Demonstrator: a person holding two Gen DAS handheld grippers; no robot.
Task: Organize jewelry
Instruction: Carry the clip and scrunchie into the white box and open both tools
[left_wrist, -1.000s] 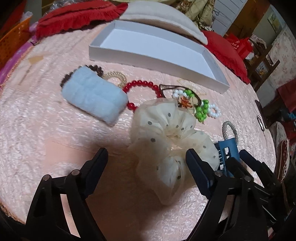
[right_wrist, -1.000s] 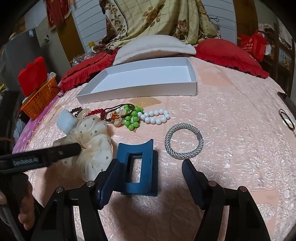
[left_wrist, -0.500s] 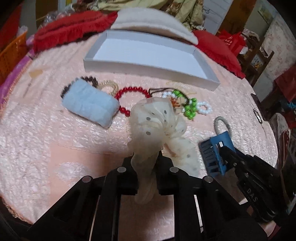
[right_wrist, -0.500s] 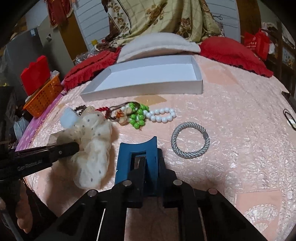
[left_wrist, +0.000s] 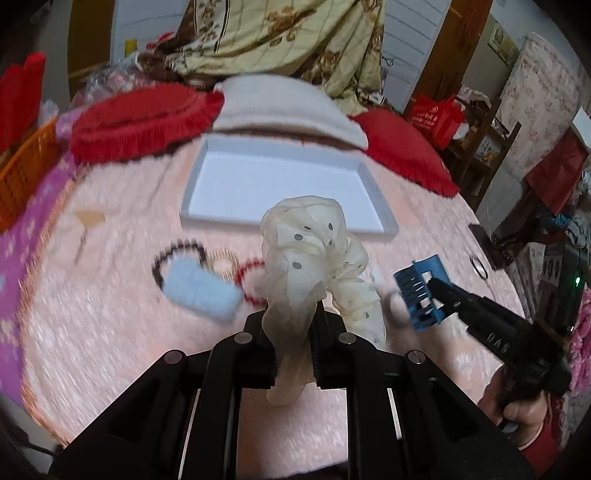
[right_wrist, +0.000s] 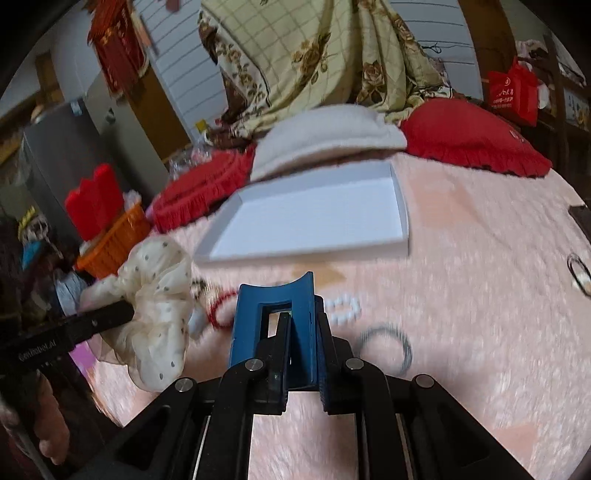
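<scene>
My left gripper (left_wrist: 291, 325) is shut on a cream dotted scrunchie (left_wrist: 310, 251), which hangs lifted off the pink cover. My right gripper (right_wrist: 301, 332) is shut on a blue hair claw clip (right_wrist: 273, 325), also raised; that clip (left_wrist: 421, 291) shows to the right in the left wrist view. The empty white tray (left_wrist: 384, 221) lies beyond both, with its near wall (right_wrist: 303, 254) facing me. Left on the cover are a light blue fluffy piece (left_wrist: 201, 291), a dark bead bracelet (left_wrist: 181, 247), a red bead bracelet (right_wrist: 221, 314), white beads (right_wrist: 343, 306) and a grey braided ring (right_wrist: 388, 347).
Red cushions (left_wrist: 140, 122) and a beige pillow (right_wrist: 325, 136) sit behind the tray. An orange basket (right_wrist: 114, 240) stands at the left edge. A small black loop (right_wrist: 580, 269) lies far right. A hand (left_wrist: 517, 413) holds the right gripper's handle.
Both grippers closed, the left on the scrunchie and the right on the blue clip, then rose with them off the cover. The views now tilt up toward the tray.
</scene>
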